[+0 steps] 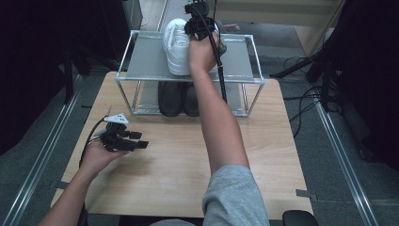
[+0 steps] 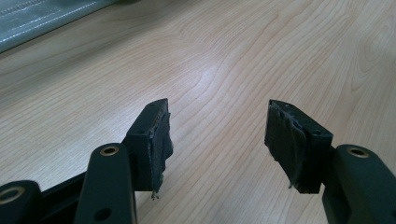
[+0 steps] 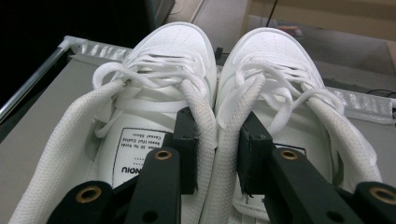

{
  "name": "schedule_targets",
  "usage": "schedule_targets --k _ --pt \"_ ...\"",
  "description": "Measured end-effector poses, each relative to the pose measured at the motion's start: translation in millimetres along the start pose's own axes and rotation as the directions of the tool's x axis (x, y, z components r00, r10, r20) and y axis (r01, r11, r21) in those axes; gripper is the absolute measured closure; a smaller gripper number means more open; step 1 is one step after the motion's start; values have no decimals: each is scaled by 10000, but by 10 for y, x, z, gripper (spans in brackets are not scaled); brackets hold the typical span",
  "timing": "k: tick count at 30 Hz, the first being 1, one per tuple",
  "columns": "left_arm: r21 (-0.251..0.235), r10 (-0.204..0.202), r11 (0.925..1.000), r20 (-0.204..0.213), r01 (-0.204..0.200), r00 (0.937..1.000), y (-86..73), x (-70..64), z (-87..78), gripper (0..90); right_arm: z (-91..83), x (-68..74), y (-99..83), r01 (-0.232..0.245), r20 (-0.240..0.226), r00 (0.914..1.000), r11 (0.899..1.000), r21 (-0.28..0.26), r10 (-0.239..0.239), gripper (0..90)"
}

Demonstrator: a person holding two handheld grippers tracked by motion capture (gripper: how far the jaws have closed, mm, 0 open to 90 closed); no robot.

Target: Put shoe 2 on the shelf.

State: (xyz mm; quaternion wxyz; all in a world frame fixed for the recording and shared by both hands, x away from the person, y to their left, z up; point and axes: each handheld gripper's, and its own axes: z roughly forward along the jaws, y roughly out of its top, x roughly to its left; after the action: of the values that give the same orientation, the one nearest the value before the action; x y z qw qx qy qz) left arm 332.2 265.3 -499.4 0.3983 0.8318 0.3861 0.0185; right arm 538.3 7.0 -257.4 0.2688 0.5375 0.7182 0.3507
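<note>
A pair of white sneakers stands on the top shelf of a metal rack at the far side of the table. My right gripper reaches over them from behind the heels. In the right gripper view its jaws press the two inner collars together, one jaw inside the left shoe and one inside the right shoe, so the right gripper is shut on the pair. My left gripper hovers low over the wooden table at the left, and the left gripper is open with nothing between its jaws.
A pair of black shoes sits on the rack's lower shelf, under the sneakers. The rack's base lies at the far left in the left gripper view. Dark floor with cables surrounds the table.
</note>
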Motion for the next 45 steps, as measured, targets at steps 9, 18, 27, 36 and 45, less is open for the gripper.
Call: schedule_targets --k 9,18,27,36,45 --pt "61 64 10000 46 -64 10000 -5 -11 -22 408 171 135 -75 -447 640 9970 9990 48 443 731" --pt "195 124 9997 44 -124 9999 -3 -20 2 408 169 142 -193 -805 485 9955 9966 -177 813 672" --pt "178 187 9997 82 -189 9998 1 -28 9 408 166 165 -225 -655 400 9970 9977 -164 661 562" --pt "253 177 9995 28 -178 9998 0 -25 24 407 161 137 -229 -662 65 9978 9978 -80 662 455" --pt "285 202 9994 13 -202 9998 1 -29 31 407 117 90 -208 -882 -489 9948 9960 148 888 400"
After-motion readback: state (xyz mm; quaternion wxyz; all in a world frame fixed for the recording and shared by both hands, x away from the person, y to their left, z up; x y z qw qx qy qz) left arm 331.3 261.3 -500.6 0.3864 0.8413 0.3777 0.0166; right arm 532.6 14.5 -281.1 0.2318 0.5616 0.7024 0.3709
